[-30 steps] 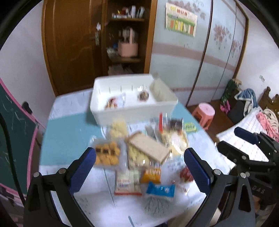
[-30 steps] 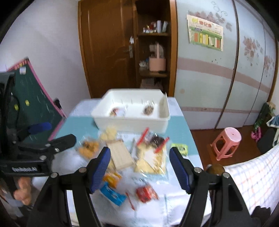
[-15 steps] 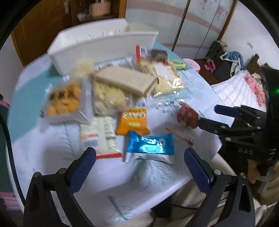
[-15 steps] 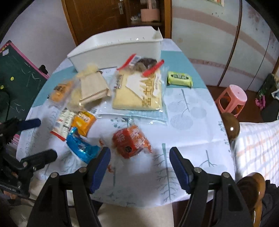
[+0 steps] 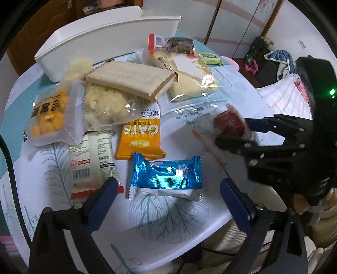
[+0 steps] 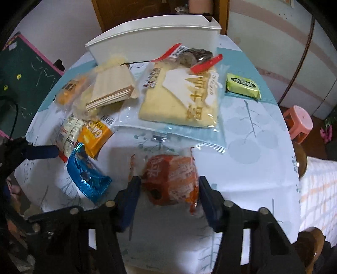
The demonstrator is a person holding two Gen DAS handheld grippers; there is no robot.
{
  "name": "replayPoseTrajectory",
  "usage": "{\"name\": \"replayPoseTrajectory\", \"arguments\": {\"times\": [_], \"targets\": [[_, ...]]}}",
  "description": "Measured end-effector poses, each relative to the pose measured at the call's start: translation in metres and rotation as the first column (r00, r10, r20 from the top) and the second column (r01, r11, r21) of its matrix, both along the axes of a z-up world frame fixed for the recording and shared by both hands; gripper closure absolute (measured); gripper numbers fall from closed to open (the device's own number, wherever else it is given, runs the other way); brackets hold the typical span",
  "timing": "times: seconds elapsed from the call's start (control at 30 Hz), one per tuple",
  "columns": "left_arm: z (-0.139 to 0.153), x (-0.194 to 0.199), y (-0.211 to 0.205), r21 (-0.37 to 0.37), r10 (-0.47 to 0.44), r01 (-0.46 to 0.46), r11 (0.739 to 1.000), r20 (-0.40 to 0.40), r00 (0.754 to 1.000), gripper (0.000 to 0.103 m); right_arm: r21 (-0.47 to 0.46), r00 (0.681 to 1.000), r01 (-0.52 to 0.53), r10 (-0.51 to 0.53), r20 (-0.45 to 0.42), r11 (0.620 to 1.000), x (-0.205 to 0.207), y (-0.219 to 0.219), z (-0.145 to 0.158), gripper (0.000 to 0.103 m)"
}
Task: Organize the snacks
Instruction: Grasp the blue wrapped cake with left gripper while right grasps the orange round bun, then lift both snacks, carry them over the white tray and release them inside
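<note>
The white storage bin [image 5: 105, 40] is the biggest thing, in the upper left of my left view and the top centre of my right view, at the far edge of the round table [image 6: 252, 168]. I judge it is where the snacks should go, so it waits behind the pile with its open top free.

Next in size is the large pale cake bag [image 6: 181, 99], lying flat in the middle of the right view, and the wafer pack [image 5: 130, 79], which leans on a bag of crumbly white snack [image 5: 103, 105]. They overlap because the pile is not sorted yet. In front lie the orange oats packet [image 5: 140, 137] and, just beside it, the blue foil packet [image 5: 166, 175].

My left gripper [image 5: 166, 202] stands wide over the blue foil packet, the jaws beginning to close, and the pads do not touch it yet. My right gripper [image 6: 168, 189], in the lower centre of its view, is closing around the red-orange snack packet [image 6: 170, 179]; the packet is between the fingers and the pads are at its sides, but I cannot tell if they already press it. I take the small front packets first, I think, because they lie free and nearest.

The tablecloth is white with pale blue tree prints. Behind are a wooden door [image 6: 137, 8], pale wardrobe panels and a pink stool [image 6: 299, 120].
</note>
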State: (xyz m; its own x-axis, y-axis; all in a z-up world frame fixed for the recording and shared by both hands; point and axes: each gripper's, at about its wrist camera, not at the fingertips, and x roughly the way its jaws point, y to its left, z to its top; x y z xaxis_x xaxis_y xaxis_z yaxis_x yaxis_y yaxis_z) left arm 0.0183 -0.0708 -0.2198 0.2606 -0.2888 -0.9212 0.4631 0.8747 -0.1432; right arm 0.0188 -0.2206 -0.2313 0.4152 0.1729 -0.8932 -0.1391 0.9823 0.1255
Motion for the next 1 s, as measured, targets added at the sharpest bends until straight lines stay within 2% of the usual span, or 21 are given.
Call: {"name": "replayPoseTrajectory", "arguments": {"times": [0.2, 0.4, 0.53, 0.8, 1.0], "targets": [[-0.014, 0.010, -0.006, 0.035, 0.016, -0.014, 0.999, -0.047, 0.999, 0.026, -0.006, 0.999, 0.045, -0.045, 0.016, 0.999, -0.003, -0.015, 0.001, 0.049], [-0.019, 0.013, -0.017, 0.077, 0.014, -0.013, 0.997, -0.016, 1.000, 0.033, -0.025, 0.999, 0.041, -0.040, 0.026, 0.999, -0.003, -0.014, 0.002, 0.049], [-0.021, 0.015, -0.028, 0.112, 0.011, -0.014, 0.994, 0.020, 1.000, 0.058, -0.026, 0.999, 0.042, -0.041, 0.027, 0.999, -0.003, -0.014, 0.002, 0.049], [-0.018, 0.016, -0.015, 0.022, 0.031, -0.031, 0.999, 0.006, 1.000, 0.067, -0.038, 0.998, 0.049, -0.048, 0.032, 0.998, -0.004, -0.011, 0.002, 0.050], [0.002, 0.009, -0.004, -0.023, 0.026, -0.024, 0.999, 0.065, 0.998, 0.068, -0.043, 0.998, 0.058, -0.057, 0.032, 0.997, -0.003, -0.009, 0.007, 0.050]]}}
